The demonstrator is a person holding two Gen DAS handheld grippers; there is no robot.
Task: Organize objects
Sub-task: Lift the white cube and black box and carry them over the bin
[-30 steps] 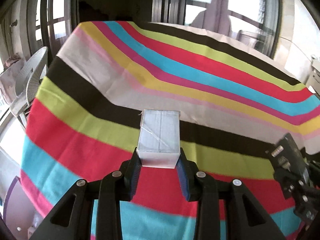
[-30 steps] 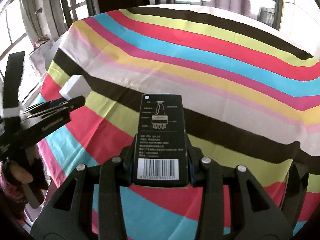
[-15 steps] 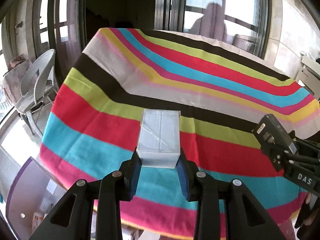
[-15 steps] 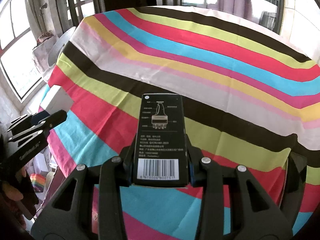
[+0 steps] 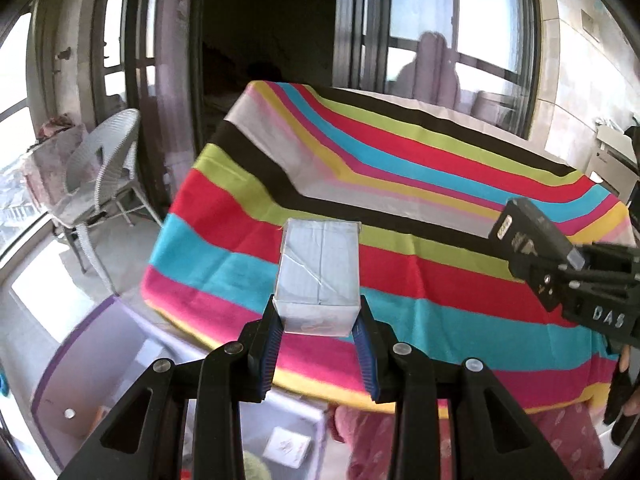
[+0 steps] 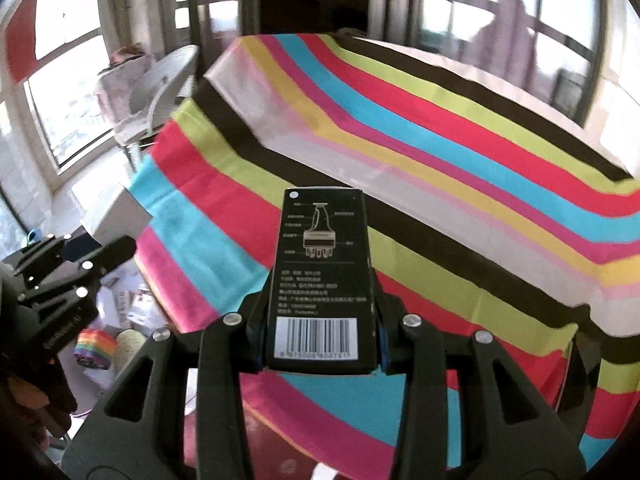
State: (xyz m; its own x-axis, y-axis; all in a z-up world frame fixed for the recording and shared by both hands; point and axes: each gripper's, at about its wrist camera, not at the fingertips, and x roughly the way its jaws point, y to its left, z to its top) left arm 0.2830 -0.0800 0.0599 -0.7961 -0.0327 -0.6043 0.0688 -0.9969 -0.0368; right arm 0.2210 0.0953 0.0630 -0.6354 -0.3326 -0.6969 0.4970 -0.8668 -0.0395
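Above the near edge of the striped worktop (image 5: 400, 168), you've got both tools loaded & lifted clear for carrying: left tool (image 5: 319, 334) clamped on the white box (image 5: 320, 272), right tool (image 6: 320, 344) clamped on the black carton (image 6: 322, 276), barcode end towards you.

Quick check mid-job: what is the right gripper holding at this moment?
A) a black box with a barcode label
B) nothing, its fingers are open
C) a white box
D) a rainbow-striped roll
A: in the right wrist view the right gripper is clamped on the black box, whose barcode faces the camera, while the white box sits in the left gripper.
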